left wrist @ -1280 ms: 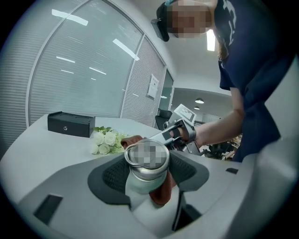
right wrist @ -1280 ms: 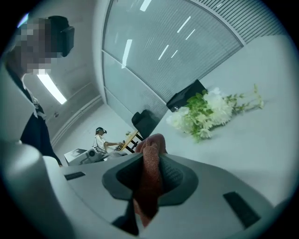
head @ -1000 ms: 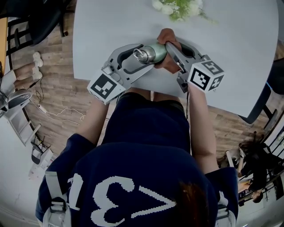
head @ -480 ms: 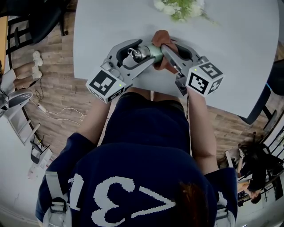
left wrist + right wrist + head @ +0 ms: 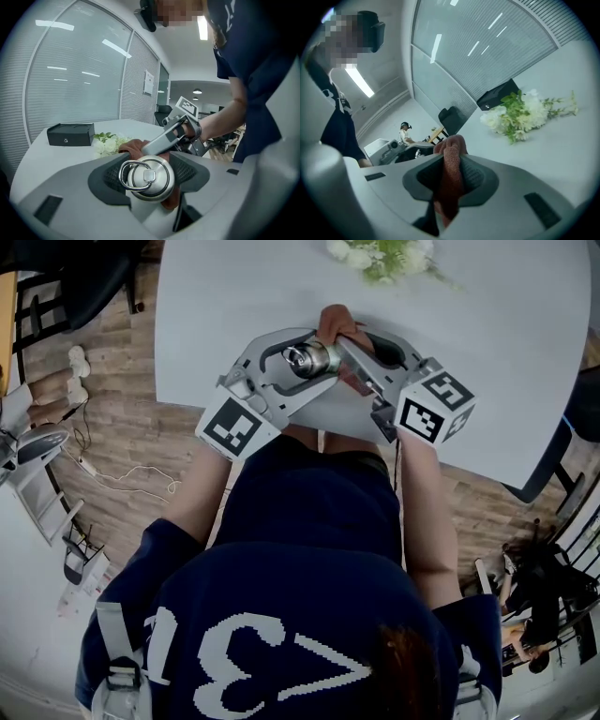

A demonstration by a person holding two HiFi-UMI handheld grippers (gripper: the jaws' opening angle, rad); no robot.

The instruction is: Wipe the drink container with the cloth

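Drink container (image 5: 309, 358) gripped in left gripper (image 5: 149, 164) jaws, cloth (image 5: 450, 147) pinched in right gripper (image 5: 451, 171) — flowers (image 5: 518, 115), black box (image 5: 70, 134) beyond.

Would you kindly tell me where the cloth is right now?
Right gripper view: the cloth is clamped between the right gripper's jaws. In the head view it lies against the drink container held by the left gripper.

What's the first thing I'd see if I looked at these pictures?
A shiny metal drink container with a ring on its lid sits clamped in the left gripper, above the white table near its front edge. The right gripper pinches a reddish-brown cloth against it. White flowers lie at the table's far edge.
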